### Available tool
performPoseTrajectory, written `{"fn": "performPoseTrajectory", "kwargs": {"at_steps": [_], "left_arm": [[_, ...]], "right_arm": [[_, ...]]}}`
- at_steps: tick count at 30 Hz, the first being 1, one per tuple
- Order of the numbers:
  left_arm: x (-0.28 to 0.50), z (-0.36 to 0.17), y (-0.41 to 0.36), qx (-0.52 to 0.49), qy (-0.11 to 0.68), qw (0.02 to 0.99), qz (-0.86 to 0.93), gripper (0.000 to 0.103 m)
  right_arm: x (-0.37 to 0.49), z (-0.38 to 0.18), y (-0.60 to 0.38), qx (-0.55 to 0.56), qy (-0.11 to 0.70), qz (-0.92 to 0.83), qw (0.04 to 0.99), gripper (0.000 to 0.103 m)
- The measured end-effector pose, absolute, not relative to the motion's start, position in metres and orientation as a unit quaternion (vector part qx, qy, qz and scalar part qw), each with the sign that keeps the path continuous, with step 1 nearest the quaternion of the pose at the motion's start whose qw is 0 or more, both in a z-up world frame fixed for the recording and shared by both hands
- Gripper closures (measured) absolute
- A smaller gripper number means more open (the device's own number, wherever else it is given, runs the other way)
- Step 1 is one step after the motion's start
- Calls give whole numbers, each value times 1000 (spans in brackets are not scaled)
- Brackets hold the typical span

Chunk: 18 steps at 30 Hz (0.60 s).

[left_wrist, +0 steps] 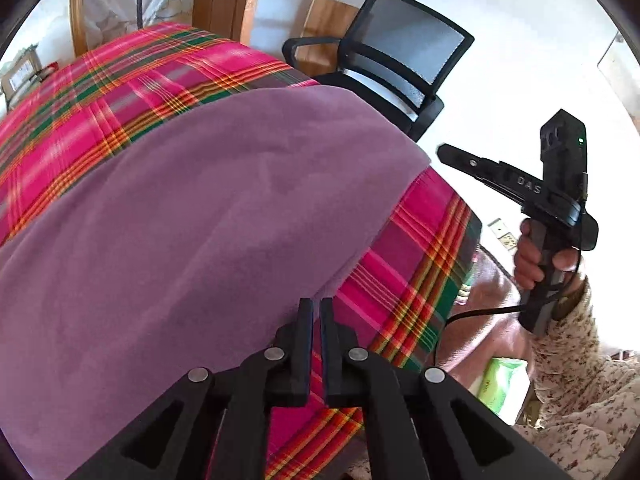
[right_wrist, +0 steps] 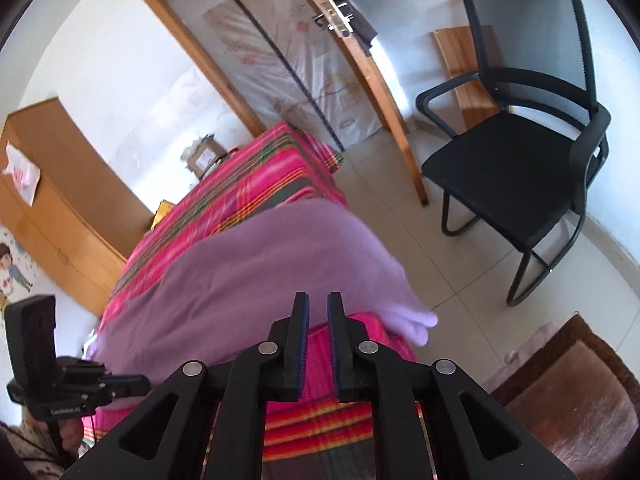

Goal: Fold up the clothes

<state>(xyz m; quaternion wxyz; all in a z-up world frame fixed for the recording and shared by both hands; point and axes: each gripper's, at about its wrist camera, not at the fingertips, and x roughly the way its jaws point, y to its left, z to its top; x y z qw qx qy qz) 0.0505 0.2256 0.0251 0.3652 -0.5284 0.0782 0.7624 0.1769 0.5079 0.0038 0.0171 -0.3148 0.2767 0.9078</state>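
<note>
A purple garment (left_wrist: 200, 220) lies spread flat over a bed with a pink plaid cover (left_wrist: 120, 80). My left gripper (left_wrist: 317, 308) hovers over the garment's near right edge. Its fingers are almost together and hold nothing; only plaid shows in the slit. Off the bed's right side a hand holds my right gripper (left_wrist: 448, 152) in the air, seen side-on. In the right wrist view the right gripper (right_wrist: 318, 304) hangs above the purple garment (right_wrist: 260, 280) near its right corner, with a narrow gap between the fingers and nothing in it. The left gripper (right_wrist: 136, 386) shows at lower left.
A black mesh chair (right_wrist: 520, 160) stands on the tiled floor right of the bed (right_wrist: 248, 172). A wooden door frame (right_wrist: 392, 100) is behind it, a wooden cupboard (right_wrist: 52, 200) is at left and a brown mat (right_wrist: 568, 392) at lower right. A green packet (left_wrist: 500, 380) lies near a patterned sleeve (left_wrist: 572, 360).
</note>
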Motion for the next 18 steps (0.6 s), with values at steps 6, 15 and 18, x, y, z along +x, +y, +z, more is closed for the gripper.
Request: {"fn": "performPoseTrajectory", "kwargs": {"at_steps": [6,15,18], "left_arm": [[43,33,210,-518,48,359,775,96],[33,13,201,-554,23,366,747,92],[29,6,199,-566,15,369,738,90]], "right_arm": [[147,14,483,-313,253,915,-25,83],[118,4,461,-353,210,912,6,82],[114,13,465,-334,212,918,33,79]]}}
